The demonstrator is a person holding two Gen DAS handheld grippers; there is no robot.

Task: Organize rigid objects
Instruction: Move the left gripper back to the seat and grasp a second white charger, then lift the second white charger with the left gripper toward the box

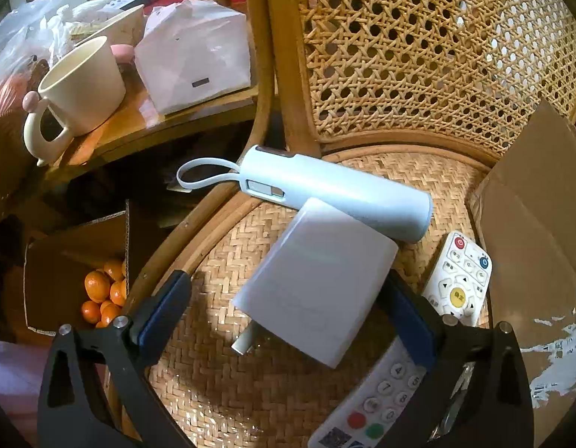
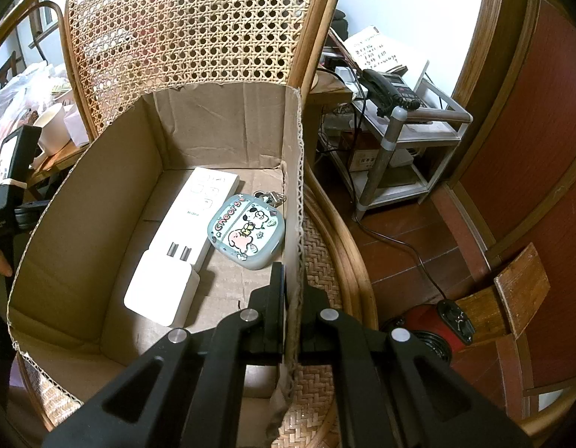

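The left gripper (image 1: 284,306), jaws apart, straddles the white power bank (image 1: 318,280) on the chair seat (image 1: 220,380)—stiff, smooth, likely weighty, best pinched across its flat sides—while the right gripper (image 2: 291,298) is clamped on the box wall (image 2: 293,194).

Upper left: cream mug (image 1: 82,86) beside white tissue box (image 1: 192,54). Lower left: oranges (image 1: 105,293). Upper right: black telephone (image 2: 387,87) on metal shelf (image 2: 407,138).

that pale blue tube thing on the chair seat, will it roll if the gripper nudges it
Probably: the pale blue tube is a smooth cylinder lying on its side. The white block against it may stop it rolling that way. Its strap loop looks floppy.
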